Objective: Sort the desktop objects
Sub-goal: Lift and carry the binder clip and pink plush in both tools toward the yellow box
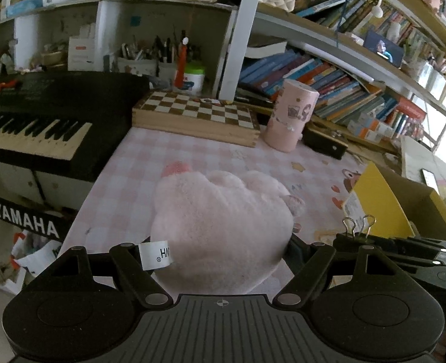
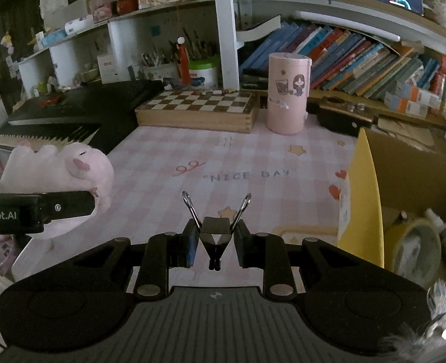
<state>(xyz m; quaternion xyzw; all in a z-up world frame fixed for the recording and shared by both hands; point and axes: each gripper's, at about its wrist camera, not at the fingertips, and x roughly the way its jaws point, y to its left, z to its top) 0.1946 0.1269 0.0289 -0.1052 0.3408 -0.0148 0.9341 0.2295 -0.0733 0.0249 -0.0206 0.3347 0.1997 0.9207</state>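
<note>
**Two Grippers, Two Things to Put Away**

The right gripper [image 2: 213, 249] is closed on a black binder clip [image 2: 215, 236]. Its fingers squeeze the clip's sides, and the two silver wire handles stick up in a V. The clip is small, hard and light. Its metal looks slippery, so a hold on the flat black sides is probably best.

The left gripper [image 1: 219, 254] is closed around a pink plush toy [image 1: 223, 211], squeezing its soft body from both sides. The toy is fluffy and squishy, so it should bend and not break. A white tag [image 1: 156, 255] hangs by one finger.

Both things are held above the pink checked mat [image 2: 253, 157]. The cardboard box [image 2: 404, 175] sits at the mat's right edge, and the chessboard [image 2: 198, 106] at its far edge.
</note>
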